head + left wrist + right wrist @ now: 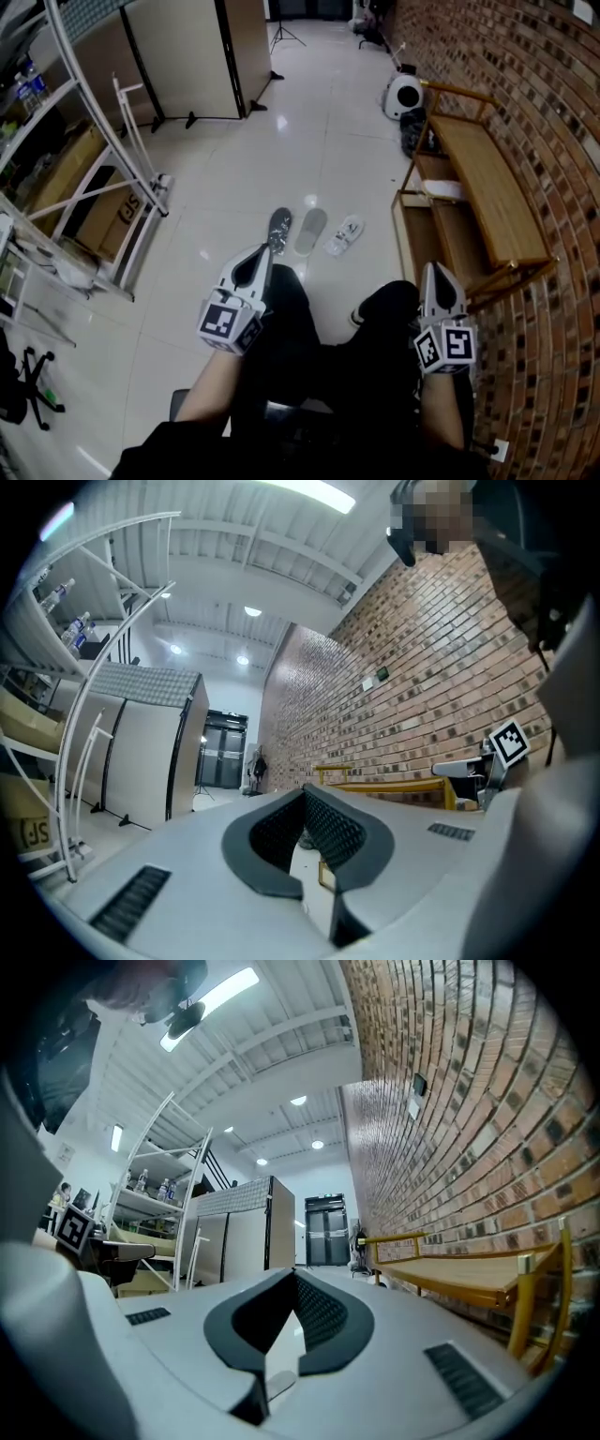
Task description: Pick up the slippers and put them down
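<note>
In the head view three slippers lie side by side on the pale floor: a dark one (pixel 279 230), a grey one (pixel 310 231) and a white one (pixel 345 234). My left gripper (pixel 265 253) is held just short of the dark slipper, pointing at it, with its jaws shut and nothing in them. My right gripper (pixel 434 272) is off to the right, beside the wooden bench, well away from the slippers. In the left gripper view the left gripper (pixel 305 789) has its tips together. In the right gripper view the right gripper (pixel 292 1274) has its tips together and is empty too.
A low wooden bench (pixel 487 183) with a shelf underneath runs along the brick wall (pixel 553 103) on the right. A white metal rack (pixel 103 187) with boxes stands on the left. Folding partition panels (pixel 187 56) and a white round appliance (pixel 403 94) are further back.
</note>
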{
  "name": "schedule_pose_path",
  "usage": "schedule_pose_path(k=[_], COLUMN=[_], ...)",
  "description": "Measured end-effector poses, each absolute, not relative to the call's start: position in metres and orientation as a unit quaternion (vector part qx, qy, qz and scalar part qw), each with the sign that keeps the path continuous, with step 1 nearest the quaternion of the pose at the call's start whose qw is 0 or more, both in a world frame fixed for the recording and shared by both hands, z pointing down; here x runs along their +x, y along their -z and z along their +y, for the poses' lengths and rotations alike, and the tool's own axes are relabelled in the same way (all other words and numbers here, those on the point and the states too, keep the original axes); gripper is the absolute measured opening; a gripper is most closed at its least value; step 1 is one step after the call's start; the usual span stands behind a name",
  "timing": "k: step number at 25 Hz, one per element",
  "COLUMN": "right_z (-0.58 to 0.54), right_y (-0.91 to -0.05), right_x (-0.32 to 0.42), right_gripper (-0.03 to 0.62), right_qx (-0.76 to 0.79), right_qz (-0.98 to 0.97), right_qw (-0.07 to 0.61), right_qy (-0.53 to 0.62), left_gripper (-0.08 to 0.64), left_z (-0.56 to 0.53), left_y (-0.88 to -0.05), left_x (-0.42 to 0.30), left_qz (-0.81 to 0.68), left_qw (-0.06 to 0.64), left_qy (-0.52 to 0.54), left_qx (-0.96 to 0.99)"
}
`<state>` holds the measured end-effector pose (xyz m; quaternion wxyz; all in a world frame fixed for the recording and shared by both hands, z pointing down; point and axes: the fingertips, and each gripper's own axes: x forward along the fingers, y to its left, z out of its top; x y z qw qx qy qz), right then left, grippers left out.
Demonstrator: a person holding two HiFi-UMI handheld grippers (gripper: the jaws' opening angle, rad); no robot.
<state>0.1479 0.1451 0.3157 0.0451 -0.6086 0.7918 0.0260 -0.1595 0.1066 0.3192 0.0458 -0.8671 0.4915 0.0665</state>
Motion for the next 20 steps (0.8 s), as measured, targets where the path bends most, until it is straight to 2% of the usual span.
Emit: schedule_pose_path(k=[20], right_z=[0.145], right_y=[-0.331], right_x=[0.139], right_gripper=[0.008], right_qx=[-0.606], right_qz=[0.795], right_qw=[0.027], right_qy=[-0.017], left_gripper=[0.003], left_z=[0.109], left_y=[-0.324], left_x=[-0.157], left_qz=[0.489], left_qw=[0.046], left_qy=[-0.064], left_qx=[-0.868])
